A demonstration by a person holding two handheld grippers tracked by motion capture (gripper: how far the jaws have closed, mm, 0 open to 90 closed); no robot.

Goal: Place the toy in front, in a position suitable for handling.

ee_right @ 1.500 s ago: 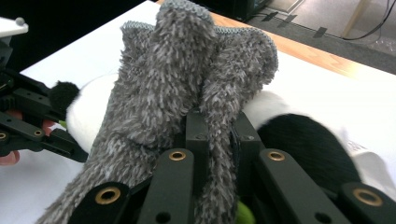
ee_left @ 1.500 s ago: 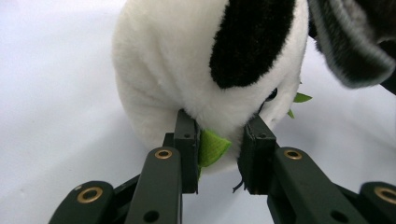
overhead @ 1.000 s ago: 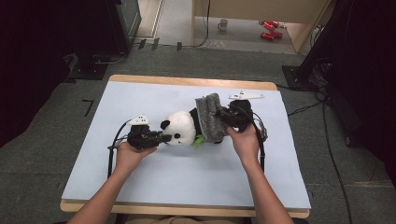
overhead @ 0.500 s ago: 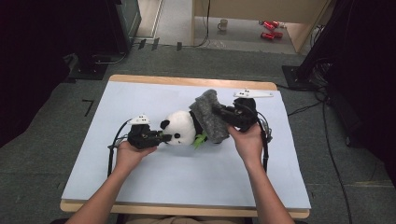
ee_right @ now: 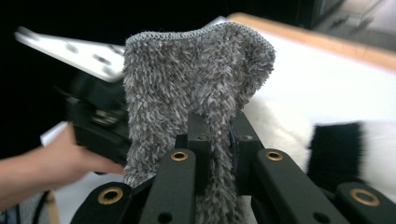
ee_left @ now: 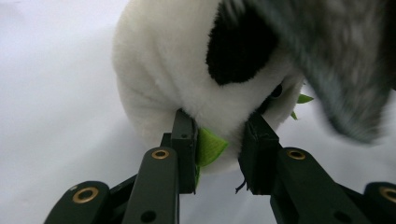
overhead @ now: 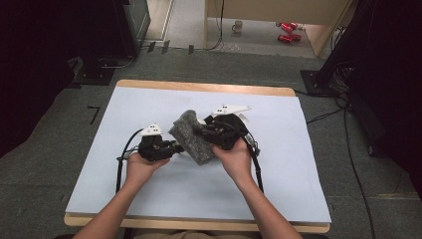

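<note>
A panda plush [ee_left: 177, 70], white with black patches and a green felt leaf [ee_left: 209, 147], lies on the pale mat [overhead: 298, 164]. My left gripper [ee_left: 219, 140] is shut on its lower part, both pads pressing into the fur. In the high view the left gripper [overhead: 178, 147] points right, under the edge of a grey fuzzy cloth [overhead: 191, 137]. The right gripper [overhead: 200, 130] points left, shut on that cloth [ee_right: 187, 74], which drapes over the panda. In the right gripper view, the right gripper [ee_right: 219, 130] pinches the cloth's lower part, with panda fur [ee_right: 275, 126] behind it.
The mat covers a wooden table [overhead: 199, 87] whose edges show at the back and front. Black cables [overhead: 257, 167] trail from both grippers across the mat. On the floor beyond are a mug [overhead: 238, 26] and red items [overhead: 286, 31].
The right gripper has carried the grey cloth leftward over the panda, which was plainly visible earlier and is now covered in the high view. The left hand has stayed put.
</note>
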